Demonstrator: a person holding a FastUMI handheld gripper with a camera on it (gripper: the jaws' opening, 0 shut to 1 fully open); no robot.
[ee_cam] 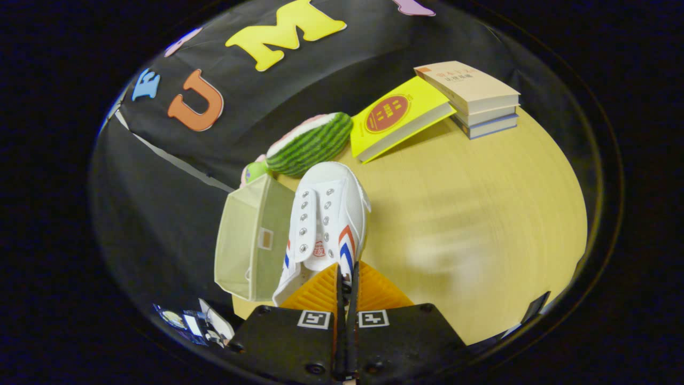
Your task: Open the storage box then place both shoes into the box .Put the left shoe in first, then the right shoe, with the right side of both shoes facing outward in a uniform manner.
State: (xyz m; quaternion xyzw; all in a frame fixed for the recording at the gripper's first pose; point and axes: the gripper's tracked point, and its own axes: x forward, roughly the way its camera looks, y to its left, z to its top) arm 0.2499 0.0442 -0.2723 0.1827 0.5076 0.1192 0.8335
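A white canvas shoe [326,219] with red and blue stripes hangs from my gripper [347,272], toe pointing away, above the wooden table [470,214]. The two orange fingers [320,291] are pressed together on the shoe's collar at the heel end. To the left of the shoe stands the beige fabric storage box [251,240], seen from its side, its opening hidden from me. The shoe's left flank lies close against the box's edge.
Beyond the shoe lies a watermelon-slice plush toy [312,141]. Further back a yellow book [398,117] leans on a stack of books [475,99]. The black booth wall rises behind and left. A dark object [537,307] sits at the table's near right edge.
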